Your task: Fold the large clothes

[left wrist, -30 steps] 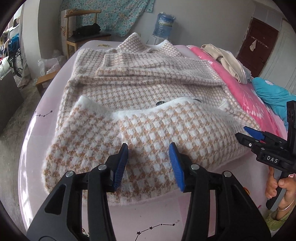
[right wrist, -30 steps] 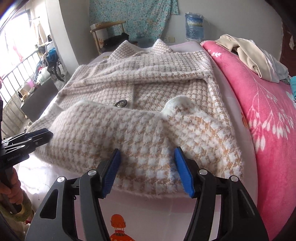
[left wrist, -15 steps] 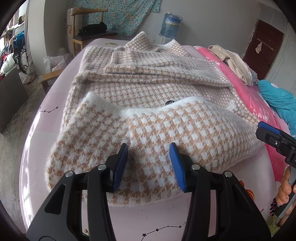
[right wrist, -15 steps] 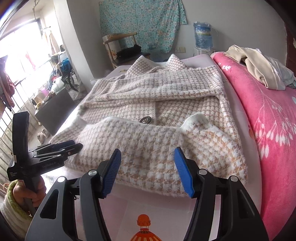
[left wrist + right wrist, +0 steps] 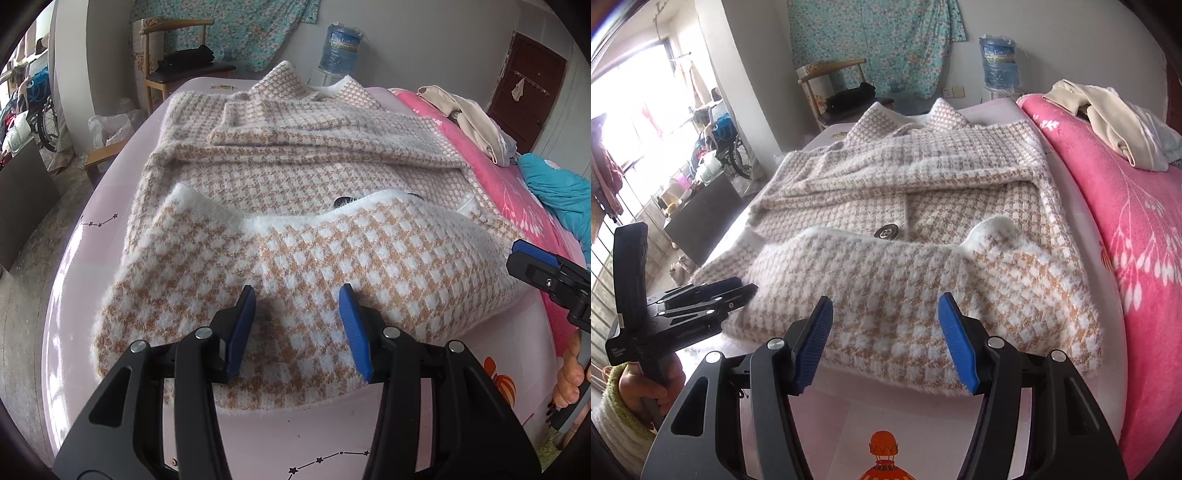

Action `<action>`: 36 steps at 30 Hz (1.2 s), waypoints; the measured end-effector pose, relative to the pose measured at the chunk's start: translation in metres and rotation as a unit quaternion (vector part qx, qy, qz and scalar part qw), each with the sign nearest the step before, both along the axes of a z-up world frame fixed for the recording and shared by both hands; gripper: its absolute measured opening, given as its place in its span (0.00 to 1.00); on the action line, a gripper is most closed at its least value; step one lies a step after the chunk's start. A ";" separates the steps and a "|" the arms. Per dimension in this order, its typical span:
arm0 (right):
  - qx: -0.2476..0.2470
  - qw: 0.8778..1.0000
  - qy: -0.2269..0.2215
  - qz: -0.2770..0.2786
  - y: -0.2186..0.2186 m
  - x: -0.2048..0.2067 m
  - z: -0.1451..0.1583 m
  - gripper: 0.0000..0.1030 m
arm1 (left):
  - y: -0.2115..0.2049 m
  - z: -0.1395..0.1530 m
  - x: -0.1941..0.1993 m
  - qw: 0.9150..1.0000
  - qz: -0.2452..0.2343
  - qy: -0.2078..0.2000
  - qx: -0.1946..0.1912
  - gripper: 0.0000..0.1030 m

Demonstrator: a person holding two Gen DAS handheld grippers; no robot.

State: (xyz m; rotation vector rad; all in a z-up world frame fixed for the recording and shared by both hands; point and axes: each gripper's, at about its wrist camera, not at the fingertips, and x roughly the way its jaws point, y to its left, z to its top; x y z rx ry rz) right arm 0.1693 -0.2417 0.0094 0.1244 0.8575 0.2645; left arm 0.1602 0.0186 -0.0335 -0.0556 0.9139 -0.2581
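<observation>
The coat [image 5: 314,236] is a tan-and-white houndstooth knit with fluffy white edges. It lies on a pale pink sheet [image 5: 74,295] printed with dark star constellations. At right, a hot pink blanket [image 5: 1137,236] bears white plant motifs. Both grippers are black with blue pads [image 5: 354,332]. A teal floral cloth [image 5: 871,40] hangs top centre.

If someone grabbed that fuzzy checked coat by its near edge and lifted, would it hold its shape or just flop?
Probably flop: the coat already sags in soft rounded folds where its hem is turned back. It looks thick and fluffy, so likely rather heavy and bulky to lift. The fuzzy pile should give the left gripper decent hold, hardly slippery, though its big button adds a stiff spot.
</observation>
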 end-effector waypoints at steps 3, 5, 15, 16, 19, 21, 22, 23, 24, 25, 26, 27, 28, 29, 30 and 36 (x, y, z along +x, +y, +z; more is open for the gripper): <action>-0.023 1.000 0.017 -0.004 0.005 0.008 -0.013 0.51 | 0.000 0.000 0.000 1.000 0.000 -0.001 0.001 0.45; -0.012 0.999 0.035 -0.009 0.001 0.013 -0.025 0.51 | 0.001 0.000 0.001 1.000 0.000 -0.002 0.000 0.45; -0.015 0.999 0.045 -0.017 0.001 0.016 -0.033 0.50 | 0.002 0.021 -0.022 0.999 -0.024 -0.033 0.001 0.43; -0.016 0.999 0.045 -0.017 0.001 0.016 -0.034 0.50 | 0.002 0.025 -0.027 0.999 -0.029 -0.035 -0.001 0.43; -0.020 0.999 0.045 -0.018 0.003 0.017 -0.036 0.50 | 0.005 0.030 -0.045 0.998 -0.042 -0.036 -0.003 0.49; -0.020 0.999 0.045 -0.018 0.002 0.017 -0.036 0.50 | 0.006 0.030 -0.056 0.998 -0.050 -0.029 -0.009 0.54; -0.019 0.999 0.046 -0.018 0.002 0.017 -0.036 0.50 | 0.007 0.029 -0.062 0.998 -0.055 -0.026 -0.011 0.55; -0.019 0.999 0.047 -0.020 0.002 0.017 -0.036 0.50 | 0.008 0.027 -0.066 0.998 -0.058 -0.022 -0.012 0.56; -0.019 0.998 0.048 -0.021 0.002 0.017 -0.035 0.50 | 0.009 0.025 -0.070 0.998 -0.059 -0.019 -0.015 0.57; -0.018 0.998 0.048 -0.022 0.002 0.017 -0.034 0.50 | 0.012 0.023 -0.073 0.998 -0.056 -0.013 -0.019 0.58; -0.016 0.998 0.048 -0.024 0.002 0.016 -0.031 0.50 | 0.014 0.020 -0.074 0.998 -0.051 -0.007 -0.024 0.58; -0.011 0.999 0.046 -0.024 0.001 0.015 -0.028 0.50 | 0.017 0.016 -0.075 0.998 -0.046 0.001 -0.032 0.58; -0.003 0.999 0.044 -0.023 0.000 0.013 -0.024 0.51 | 0.020 0.012 -0.075 0.998 -0.040 0.008 -0.042 0.58; 0.005 0.999 0.041 -0.021 -0.002 0.011 -0.020 0.51 | 0.024 0.009 -0.074 0.998 -0.033 0.014 -0.052 0.58; 0.012 0.999 0.037 -0.020 -0.004 0.007 -0.016 0.51 | 0.027 0.006 -0.074 0.998 -0.027 0.018 -0.062 0.58; 0.032 0.998 0.042 -0.023 -0.023 -0.019 -0.002 0.67 | 0.044 -0.017 -0.061 0.993 -0.005 0.043 -0.106 0.58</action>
